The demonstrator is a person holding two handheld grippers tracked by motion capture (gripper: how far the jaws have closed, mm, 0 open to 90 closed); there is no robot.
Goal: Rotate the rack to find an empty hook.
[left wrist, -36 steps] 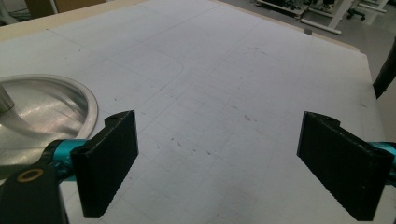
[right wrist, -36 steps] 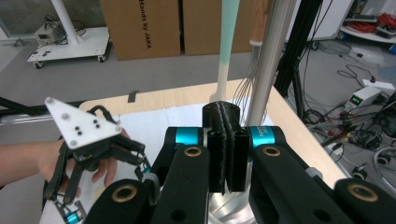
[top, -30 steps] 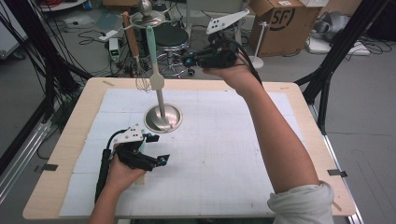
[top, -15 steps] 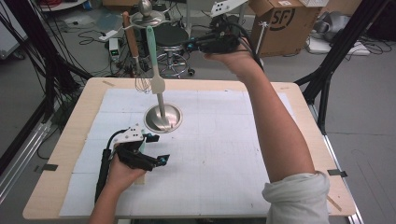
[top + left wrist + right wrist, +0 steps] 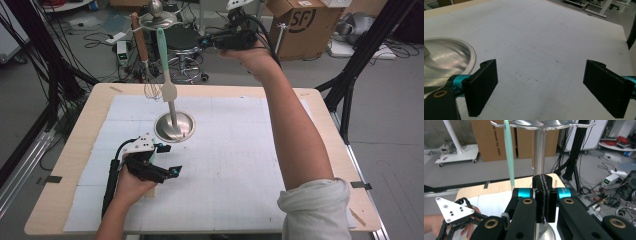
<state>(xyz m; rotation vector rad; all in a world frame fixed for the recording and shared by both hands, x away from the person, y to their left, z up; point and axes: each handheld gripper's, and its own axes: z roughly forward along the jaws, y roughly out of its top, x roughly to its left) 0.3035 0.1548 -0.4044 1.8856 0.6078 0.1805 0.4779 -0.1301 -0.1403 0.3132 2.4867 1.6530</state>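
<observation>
Two utensils hang from the metal rack [image 5: 173,116] that stands on the worktop [image 5: 75,145]: a mint-green spatula [image 5: 163,60] and, just beside it, a whisk [image 5: 145,55] with a wooden handle. Both dangle from the hooked disc at the top of the rack's pole, their working ends above the far edge of the worktop.

The right hand-held gripper [image 5: 206,41] is raised level with the disc, its pads pressed flat together with nothing between them, as the right gripper view shows [image 5: 544,202]. It points toward the spatula, which looks like the thing it is after. The left hand-held gripper [image 5: 170,160] rests low on the white mat near the rack's round base, its jaws standing wide apart and empty [image 5: 539,85].

The spatula is probably light, with a smooth plastic or silicone-covered handle that could slip under a weak pinch. Its flat blade likely flexes, so the stiffer handle is the better place to take hold, around the upper half below the hook. Because it hangs free, it may swing on first contact; a slow, square approach would help. It must be lifted up off the hook, not pulled sideways.

The rack looks top-heavy on a single pole, so a sideways tug could tip it. Bracing the base with the left hand-held gripper seems sensible.
</observation>
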